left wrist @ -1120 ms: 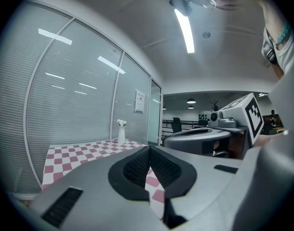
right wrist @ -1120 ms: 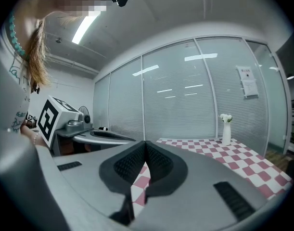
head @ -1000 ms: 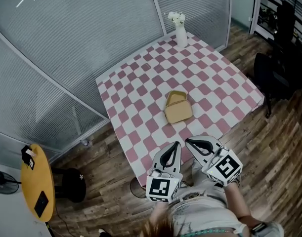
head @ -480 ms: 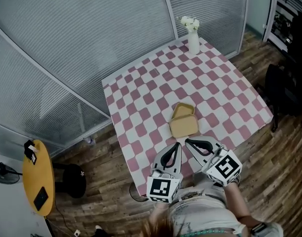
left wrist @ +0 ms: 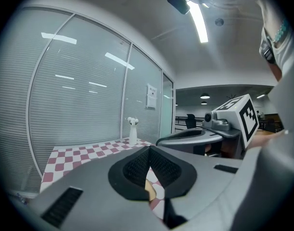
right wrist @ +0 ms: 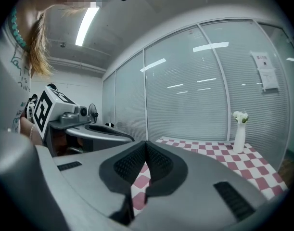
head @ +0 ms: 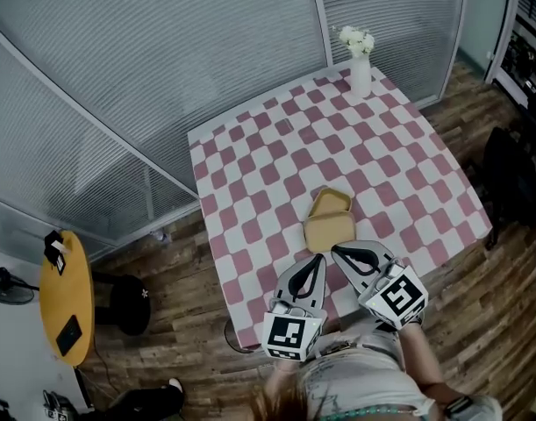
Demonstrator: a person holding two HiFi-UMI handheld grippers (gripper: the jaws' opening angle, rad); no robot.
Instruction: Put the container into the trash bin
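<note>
The container [head: 329, 222] is a tan clamshell box with its lid open, lying near the front edge of the pink-and-white checked table [head: 268, 156]. My left gripper [head: 318, 257] and right gripper [head: 336, 251] are side by side, pointing at the container, their tips just short of it. Both are shut and hold nothing. In the left gripper view the pads [left wrist: 149, 153] meet, and a tan sliver of the container [left wrist: 148, 188] shows below them. The right gripper view shows its pads [right wrist: 147, 148] closed over the checked cloth. No trash bin is in view.
A white vase with flowers [head: 359, 60] stands at the table's far corner. Glass walls with blinds [head: 162, 68] run behind the table. A yellow round side table [head: 66, 310] and a black stool [head: 127, 305] stand at the left. A dark chair [head: 513, 178] is at the right.
The table and container have come closer to both grippers in the head view. The container now lies just beyond their tips. Both grippers stayed shut.
</note>
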